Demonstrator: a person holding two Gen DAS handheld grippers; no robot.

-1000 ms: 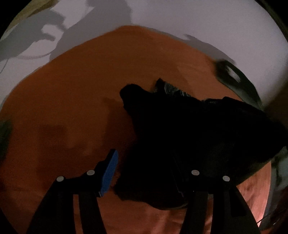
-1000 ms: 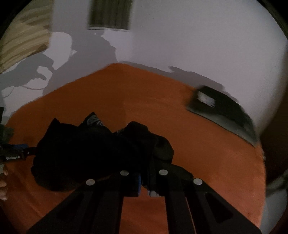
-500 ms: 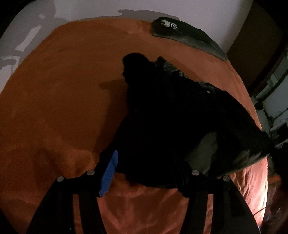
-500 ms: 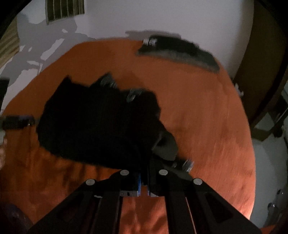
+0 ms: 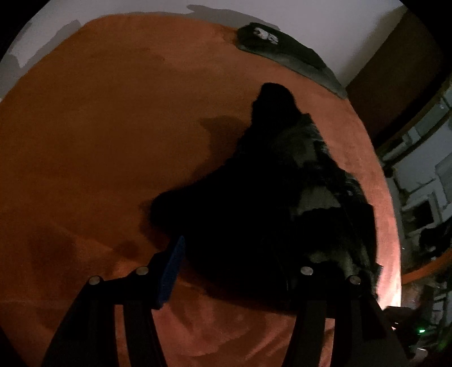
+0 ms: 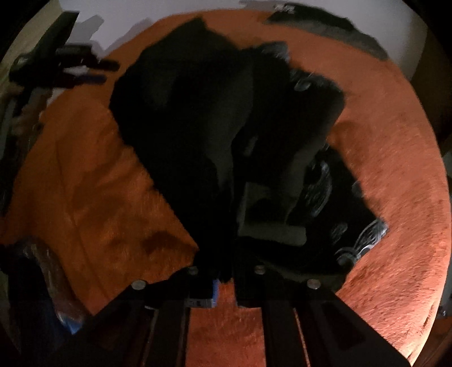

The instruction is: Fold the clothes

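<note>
Both grippers are pointed steeply down at the orange blanket (image 5: 113,127). The left gripper (image 5: 234,271) is held wide, its blue pad (image 5: 171,271) clear of cloth; the edge of the black garment (image 5: 254,214) lies between the fingers, ungripped. The right gripper (image 6: 224,278) is nearly closed, its jaws having just been opening a little; a fold of the black garment (image 6: 197,118) is seen between the fingers, though pad contact cannot be told. The garment lies crumpled mid-blanket. A second dark garment (image 5: 282,50) lies at the blanket's far edge by the white wall (image 5: 325,25); its white print is unreadable. Motion blur is noted in the right view.
</note>
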